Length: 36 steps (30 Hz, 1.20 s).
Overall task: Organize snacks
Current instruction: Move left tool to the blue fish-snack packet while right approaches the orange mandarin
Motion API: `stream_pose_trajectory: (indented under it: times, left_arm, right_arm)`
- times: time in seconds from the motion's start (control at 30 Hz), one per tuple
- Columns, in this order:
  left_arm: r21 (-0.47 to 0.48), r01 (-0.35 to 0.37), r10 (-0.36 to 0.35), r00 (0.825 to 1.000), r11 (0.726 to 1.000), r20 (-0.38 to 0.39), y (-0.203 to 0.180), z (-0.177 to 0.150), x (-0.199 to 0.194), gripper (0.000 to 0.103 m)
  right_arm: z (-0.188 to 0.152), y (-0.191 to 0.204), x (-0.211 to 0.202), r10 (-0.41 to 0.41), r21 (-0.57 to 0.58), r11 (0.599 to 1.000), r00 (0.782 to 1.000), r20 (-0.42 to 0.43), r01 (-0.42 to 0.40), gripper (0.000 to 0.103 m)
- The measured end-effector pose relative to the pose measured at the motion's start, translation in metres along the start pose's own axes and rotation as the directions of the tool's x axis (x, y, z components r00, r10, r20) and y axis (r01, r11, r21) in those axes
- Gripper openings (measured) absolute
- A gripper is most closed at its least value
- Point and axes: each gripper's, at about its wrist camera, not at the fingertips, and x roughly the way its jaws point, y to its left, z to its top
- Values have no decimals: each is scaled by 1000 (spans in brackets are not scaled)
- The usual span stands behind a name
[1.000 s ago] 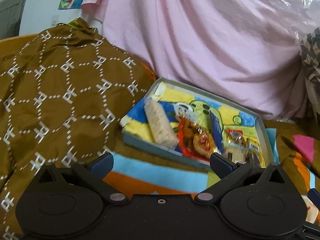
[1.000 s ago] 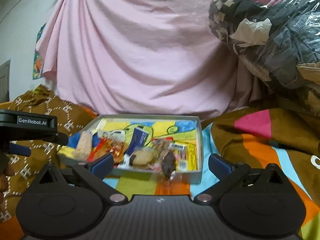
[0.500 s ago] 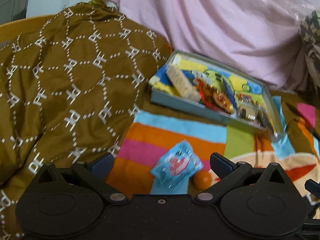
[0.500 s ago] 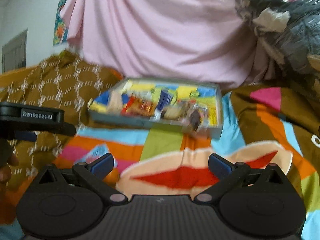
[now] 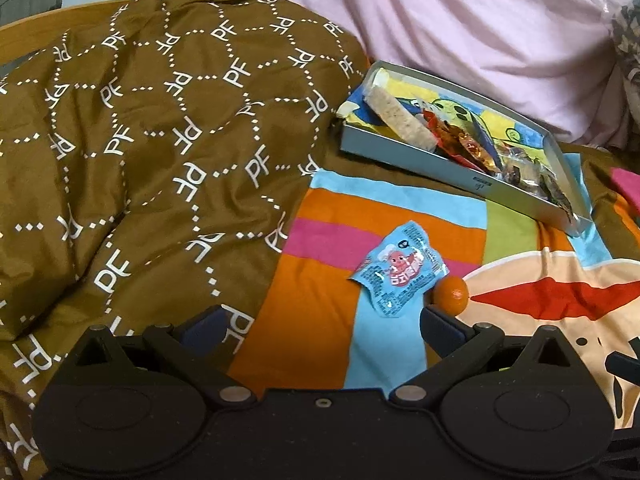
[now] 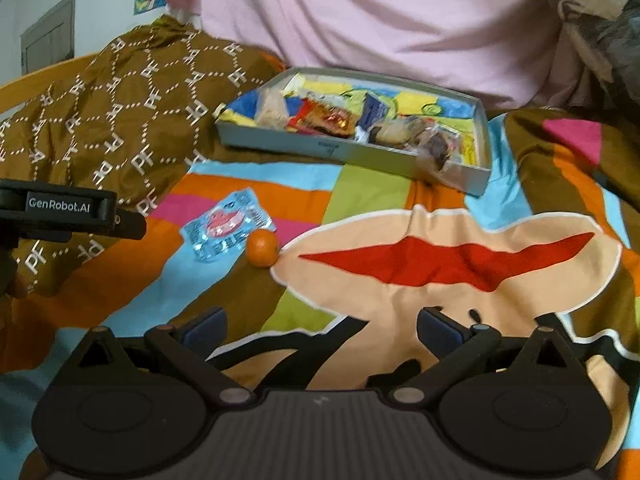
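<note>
**Both jaws wide and empty over the bedspread, two loose snacks ahead**

My left gripper [image 5: 322,326] hangs low over the bed with its jaws spread wide and nothing between them. Just past the tip of its right-hand finger sits a small round orange fruit [image 5: 451,295], close to that finger but, as far as I can tell, not touching it. Against the fruit's left side lies a flat light-blue snack packet with a pink cartoon print [image 5: 398,270], crinkled and tilted, lying ahead of the open gap and toward its right half.

My right gripper [image 6: 320,326] is also spread wide and holds nothing. Between its jaws I see only the bright striped bedspread with a large red-and-peach shape [image 6: 440,264]. From this side the blue packet [image 6: 226,228] and the orange fruit [image 6: 262,247] lie well ahead and off to the left, outside the gap, and the body of my left gripper [image 6: 72,216] juts in at the left edge near them.

To the left, a rumpled brown quilt with a white dotted lattice and letters [image 5: 140,140] is heaped over the bed.

Farther back rests a shallow grey rectangular box with a colourful cartoon lining [image 5: 408,152], well apart from the two loose snacks. It holds a pale oblong cereal bar [image 5: 400,122] at its left end, then a red-and-orange wrapper [image 5: 460,142] and more wrapped snacks crowded toward the right.

Behind everything hangs a pink draped cloth [image 5: 460,20].
</note>
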Motion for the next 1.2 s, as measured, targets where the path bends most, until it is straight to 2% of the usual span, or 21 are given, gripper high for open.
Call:
stream_pose_trajectory:
  times: [0.23, 0.77, 0.97, 1.1, 1.2]
  left_arm:
    - [13, -9, 9, 1000, 1000, -10, 2, 3, 8, 102]
    - [127, -6, 9, 1000, 992, -26, -4, 15, 40, 102]
    - [200, -16, 6, 999, 980, 47, -11, 23, 48, 102]
    - [217, -31, 14, 997, 976, 78, -14, 33, 54, 102]
    - [222, -32, 12, 996, 975, 93, -14, 39, 58, 102]
  right_arm:
    - [2, 6, 7, 17, -26, 999, 1000, -17, -18, 103]
    - [11, 13, 29, 71, -34, 997, 997, -38, -72, 103]
    - [19, 6, 51, 74, -2, 997, 997, -38, -74, 103]
    - [24, 1, 66, 50, -21, 999, 999, -7, -50, 103]
    - [27, -6, 75, 58, 6, 998, 998, 6, -58, 103]
